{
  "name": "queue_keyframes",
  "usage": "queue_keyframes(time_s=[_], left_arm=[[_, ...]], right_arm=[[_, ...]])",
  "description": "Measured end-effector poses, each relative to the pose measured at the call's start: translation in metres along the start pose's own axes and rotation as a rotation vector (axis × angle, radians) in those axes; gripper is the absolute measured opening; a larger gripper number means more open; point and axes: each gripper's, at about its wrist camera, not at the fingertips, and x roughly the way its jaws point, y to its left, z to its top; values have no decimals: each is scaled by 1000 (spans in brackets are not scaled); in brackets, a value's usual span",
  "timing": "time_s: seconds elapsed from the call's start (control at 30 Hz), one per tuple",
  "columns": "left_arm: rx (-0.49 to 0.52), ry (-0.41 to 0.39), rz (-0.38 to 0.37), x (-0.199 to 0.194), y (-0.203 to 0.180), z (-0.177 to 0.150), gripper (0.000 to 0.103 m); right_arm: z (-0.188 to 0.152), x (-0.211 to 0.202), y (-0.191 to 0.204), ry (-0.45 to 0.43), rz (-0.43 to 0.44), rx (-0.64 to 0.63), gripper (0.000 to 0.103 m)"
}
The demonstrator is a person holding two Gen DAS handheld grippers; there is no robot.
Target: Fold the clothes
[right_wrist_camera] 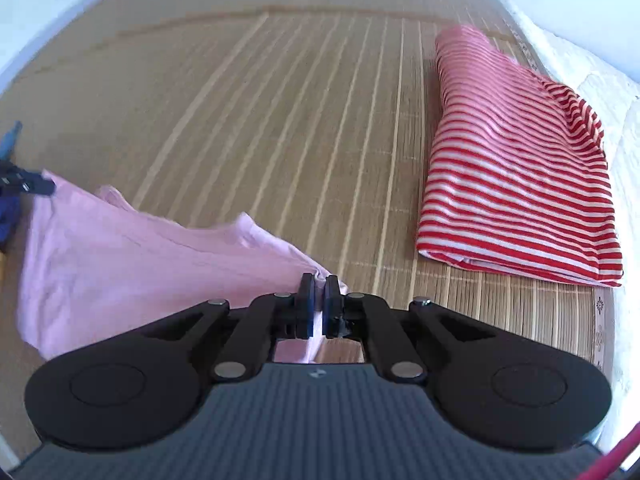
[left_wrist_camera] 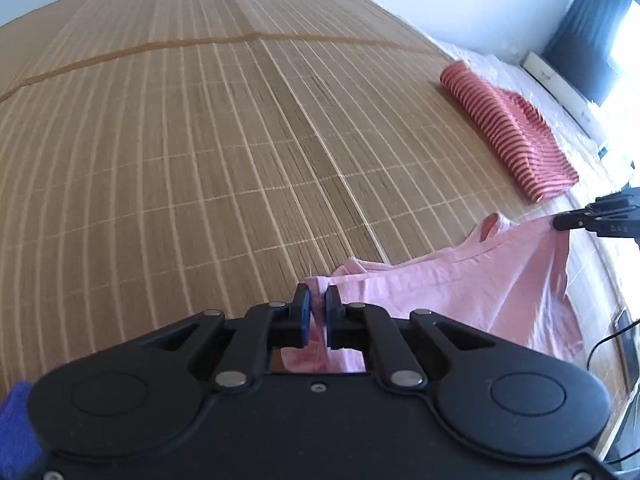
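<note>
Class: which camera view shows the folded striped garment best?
The right wrist view: the striped garment fills the right side, its stripes and folded edges clear. The left wrist view shows it smaller and foreshortened near the mat's far right edge.

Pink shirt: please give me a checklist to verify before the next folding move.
1. Left gripper shut on the pink shirt: ok.
2. Right gripper shut on the shirt: ok.
3. Cloth spans between both grips: ok.
4. Mat ahead bare for laying it down: ok.
5. Striped shirt apart from the pink one: ok.
6. Lower hem free, not caught: cannot tell.
</note>
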Motion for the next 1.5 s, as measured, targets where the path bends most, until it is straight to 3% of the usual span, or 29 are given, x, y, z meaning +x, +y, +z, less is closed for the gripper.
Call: queue_keyframes(time_s=[0.13, 0.2, 0.27, 0.33, 0.5, 0.63, 0.83, 0.87, 0.9, 1.0, 1.1, 1.23, 1.3, 1.33, 1.43, 1.5], left_arm=[[76, 30, 41, 18, -4, -4, 11], [78, 25, 68, 15, -4, -6, 18], [57, 7, 94, 5, 0, -9, 32], [0, -5, 111, -10, 5, -16, 38], [-136, 41, 58, -36, 2, -49, 39], [-131, 116, 27, -29, -30, -80, 39], [-95, 152, 44, -13, -56, -102, 39], [-95, 144, 47, -12, -57, -103, 40], [-92, 140, 47, -12, -57, -104, 39], [-58, 146, 47, -12, -57, -104, 39], [6, 156, 63, -12, -59, -104, 40], [41, 156, 68, -13, -60, -104, 42], [48, 164, 72, -13, -61, -103, 42], [46, 170, 76, -13, -62, -103, 42], [25, 166, 74, -15, -62, -105, 42], [15, 170, 73, -14, -61, -107, 42]], right_arm=[[-2, 5, -7, 13, -26, 41, 6], [-5, -1, -12, 19, -8, 66, 16], [-11, -10, -14, 36, 8, 66, 18], [-22, -20, -16, 69, 44, 76, 22], [-61, -28, -14, 204, 187, 149, 26], [-85, -27, 6, 244, 169, 92, 26], [-96, -10, 12, 257, 176, 110, 26], [-96, -9, 11, 252, 184, 123, 23], [-97, -8, 9, 245, 196, 135, 7], [-94, -14, 8, 214, 185, 116, 3], [-88, -24, 5, 182, 100, 67, 2], [-88, -23, -8, 201, 106, 80, 3], [-89, -24, -7, 212, 164, 93, 3], [-90, -24, -6, 217, 197, 105, 5], [-96, -22, 2, 222, 204, 97, 27], [-99, -17, 4, 234, 195, 86, 31]])
